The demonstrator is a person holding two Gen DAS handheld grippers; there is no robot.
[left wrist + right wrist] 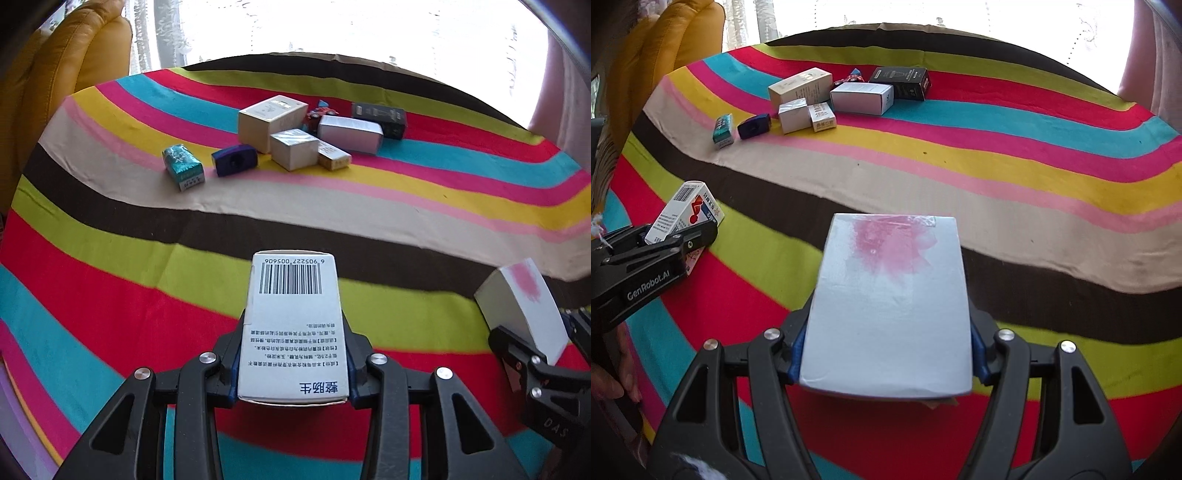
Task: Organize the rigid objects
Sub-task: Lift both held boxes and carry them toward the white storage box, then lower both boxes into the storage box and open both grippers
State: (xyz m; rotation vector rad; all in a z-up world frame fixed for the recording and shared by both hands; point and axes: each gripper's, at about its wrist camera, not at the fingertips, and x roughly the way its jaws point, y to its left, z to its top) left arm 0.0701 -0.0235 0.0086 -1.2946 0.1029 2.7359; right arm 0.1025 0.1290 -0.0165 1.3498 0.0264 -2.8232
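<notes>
My left gripper (293,354) is shut on a small white medicine box (293,310) with its barcode end pointing away, held above the striped cloth. My right gripper (888,350) is shut on a wider white box with a pink blotch (890,295). In the right wrist view the left gripper (679,236) and its box (687,210) sit at the left. The right gripper's box (524,306) shows at the right edge of the left wrist view. Far across the table stands a cluster: a beige box (269,120), a long white box (349,133) and a black box (380,118).
A teal packet (183,166), a dark purple object (234,158), two small boxes (295,147) and a red toy car (319,112) lie in the same far cluster. A striped cloth (110,277) covers the table. A yellow armchair (66,66) stands at the far left.
</notes>
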